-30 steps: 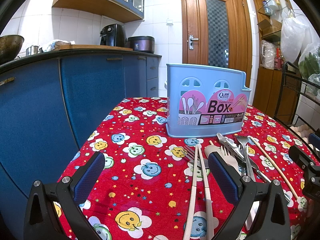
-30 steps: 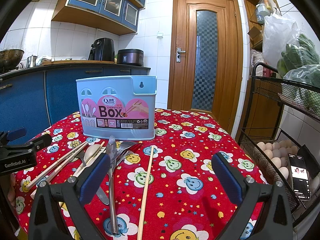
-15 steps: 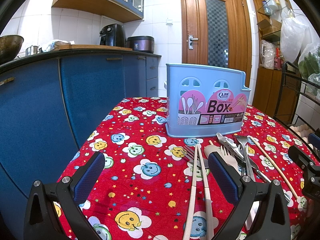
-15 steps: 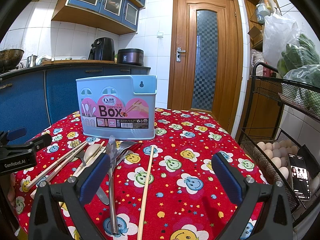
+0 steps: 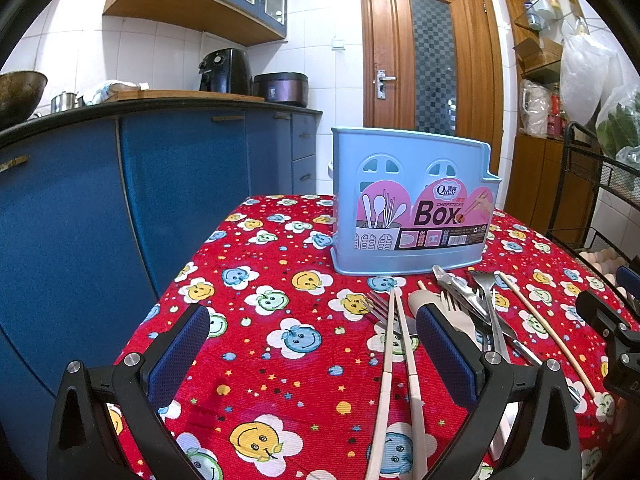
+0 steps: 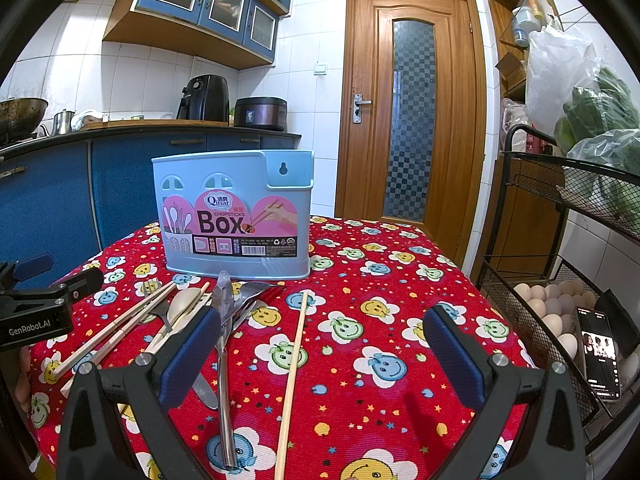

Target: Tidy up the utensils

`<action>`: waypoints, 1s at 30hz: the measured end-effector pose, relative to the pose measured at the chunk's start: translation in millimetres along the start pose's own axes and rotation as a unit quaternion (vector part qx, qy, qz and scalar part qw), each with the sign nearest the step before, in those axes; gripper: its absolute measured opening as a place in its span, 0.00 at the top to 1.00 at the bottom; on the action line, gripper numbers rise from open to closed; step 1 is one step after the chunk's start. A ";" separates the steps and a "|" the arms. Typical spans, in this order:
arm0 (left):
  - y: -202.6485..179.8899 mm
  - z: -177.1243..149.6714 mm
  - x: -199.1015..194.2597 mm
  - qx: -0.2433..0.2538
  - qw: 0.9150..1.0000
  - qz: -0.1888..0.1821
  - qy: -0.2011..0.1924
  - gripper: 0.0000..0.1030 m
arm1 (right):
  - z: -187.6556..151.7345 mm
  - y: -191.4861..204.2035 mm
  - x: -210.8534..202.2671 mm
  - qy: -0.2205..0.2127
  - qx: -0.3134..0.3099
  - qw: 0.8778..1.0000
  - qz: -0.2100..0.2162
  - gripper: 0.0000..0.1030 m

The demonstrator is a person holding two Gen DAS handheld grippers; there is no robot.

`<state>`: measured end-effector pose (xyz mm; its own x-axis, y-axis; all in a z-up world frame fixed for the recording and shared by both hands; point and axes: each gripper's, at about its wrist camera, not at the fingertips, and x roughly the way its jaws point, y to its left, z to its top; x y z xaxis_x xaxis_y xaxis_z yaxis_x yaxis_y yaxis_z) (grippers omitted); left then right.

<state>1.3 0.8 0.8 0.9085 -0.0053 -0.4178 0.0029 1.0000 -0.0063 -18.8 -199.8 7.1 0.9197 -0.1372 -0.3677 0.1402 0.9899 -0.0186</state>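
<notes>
No movement | left hand-held gripper [image 5: 312, 344] level, spread | right hand-held gripper [image 6: 320, 348] likewise

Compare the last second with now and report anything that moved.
Nothing visibly changed. Both grippers, left and right, stay open and empty above the tablecloth; the utensils lie loose in front of the blue chopsticks box.

White tiled walls [image 6: 140, 76], blue cabinets [image 5: 180, 184], wooden door [image 6: 412, 112], wire rack [image 6: 560, 208]
</notes>
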 end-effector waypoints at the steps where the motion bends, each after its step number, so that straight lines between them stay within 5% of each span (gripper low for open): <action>1: 0.1 0.1 0.0 0.000 1.000 0.000 0.000 0.01 | 0.0 0.0 0.2 0.000 0.000 1.000 0.000 0.00; 15: -4.2 1.0 0.7 0.009 1.000 -0.003 0.011 0.01 | 5.1 -3.1 2.8 0.017 0.003 1.000 0.007 0.00; 30: -8.5 34.4 23.0 0.077 0.990 -0.041 0.111 0.01 | 29.1 -8.4 31.6 0.142 -0.052 0.988 0.044 0.00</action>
<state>36.5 -7.6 22.6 0.7885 -0.0696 -0.6111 0.1513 0.9850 0.0830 19.8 -213.5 22.7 0.7851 -0.0492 -0.6174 0.0122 0.9979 -0.0640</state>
